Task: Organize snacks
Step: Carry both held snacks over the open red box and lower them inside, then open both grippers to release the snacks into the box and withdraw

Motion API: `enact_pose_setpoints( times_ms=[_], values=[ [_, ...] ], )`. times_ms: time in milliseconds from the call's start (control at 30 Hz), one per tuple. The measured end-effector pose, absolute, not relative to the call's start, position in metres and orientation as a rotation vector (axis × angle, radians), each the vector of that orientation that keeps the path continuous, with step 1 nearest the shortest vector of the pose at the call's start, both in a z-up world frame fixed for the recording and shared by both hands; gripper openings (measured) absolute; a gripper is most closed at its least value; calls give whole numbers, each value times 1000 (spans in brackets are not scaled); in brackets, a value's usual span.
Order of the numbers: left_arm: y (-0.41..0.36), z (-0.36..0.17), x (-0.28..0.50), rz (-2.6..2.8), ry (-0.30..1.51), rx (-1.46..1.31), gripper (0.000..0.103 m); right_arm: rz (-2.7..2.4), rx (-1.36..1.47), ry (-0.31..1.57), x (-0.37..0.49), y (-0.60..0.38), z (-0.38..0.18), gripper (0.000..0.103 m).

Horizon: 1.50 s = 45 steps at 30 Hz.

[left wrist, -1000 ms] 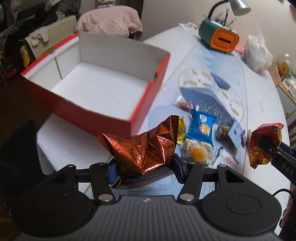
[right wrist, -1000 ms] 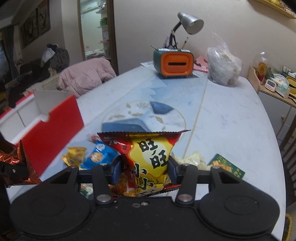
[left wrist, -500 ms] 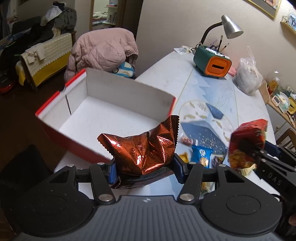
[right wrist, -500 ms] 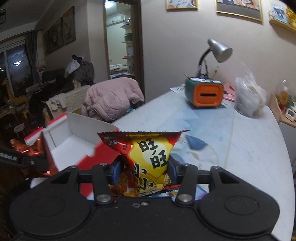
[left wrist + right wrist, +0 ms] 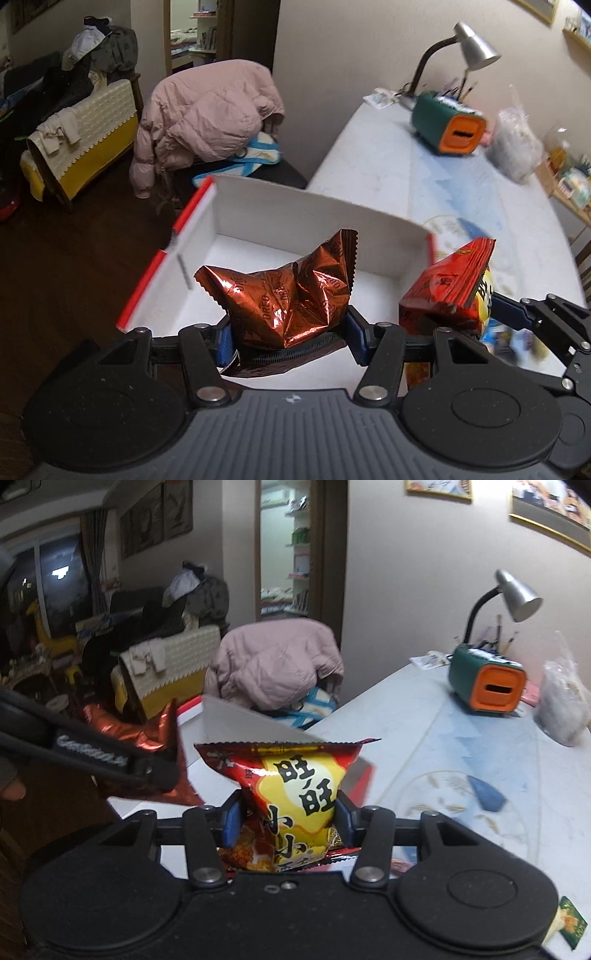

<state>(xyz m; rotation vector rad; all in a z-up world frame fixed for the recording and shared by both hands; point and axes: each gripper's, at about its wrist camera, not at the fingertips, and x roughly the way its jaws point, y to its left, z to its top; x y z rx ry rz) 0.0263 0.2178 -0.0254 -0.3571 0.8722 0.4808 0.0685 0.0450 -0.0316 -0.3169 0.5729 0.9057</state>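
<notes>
1. The left gripper (image 5: 290, 334) pinches a crumpled copper-brown Oreo packet (image 5: 284, 295) between its blue pads. A second ago this packet hung in front of the red-and-white box's near wall, above the table; now it hangs over the box's white floor.
2. The Oreo packet's long axis runs across the gripper, roughly level. One serrated end points left and the other juts up to the right.
3. The right gripper (image 5: 288, 821) is clamped on a red-and-yellow snack bag (image 5: 295, 794) with black Chinese characters. The bag stands upright, long axis vertical, printed face toward the camera and its sealed top edge spread wide and level.
4. In the left wrist view the same snack bag (image 5: 448, 290) sits just right of the Oreo packet, at the box's right corner. A second ago it was well off to the right, above the loose snacks on the table.
5. The red-and-white box (image 5: 295, 214) has shifted from upper left to centre of the left view, open side up. The loose packets have nearly all dropped out of sight.
6. Beyond the box lie the white table (image 5: 369, 162), the green-and-orange holder (image 5: 448, 127) and the grey desk lamp (image 5: 476, 48); a pink jacket (image 5: 210, 114) drapes a chair farther left.
</notes>
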Motion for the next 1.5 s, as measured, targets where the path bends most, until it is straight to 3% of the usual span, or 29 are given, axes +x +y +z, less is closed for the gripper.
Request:
enact_pose_setpoints(
  times_ms=[300,733,1033,1200,1500],
  values=[
    [260,-67,43,476,967,-314,57,888,-457,649,57,98,-67,48],
    [250,-106,61,386,1089,-255,58,819,-507,737,55,105,-93,49],
    [246,-107,56,362,1089,-235,59,820,-493,716,52,99,-87,53],
    [245,-102,52,365,1068,-231,64,827,-472,700,49,93,-79,61],
    [234,-70,37,348,972,-220,64,840,-394,660,42,73,-53,64]
  ],
)
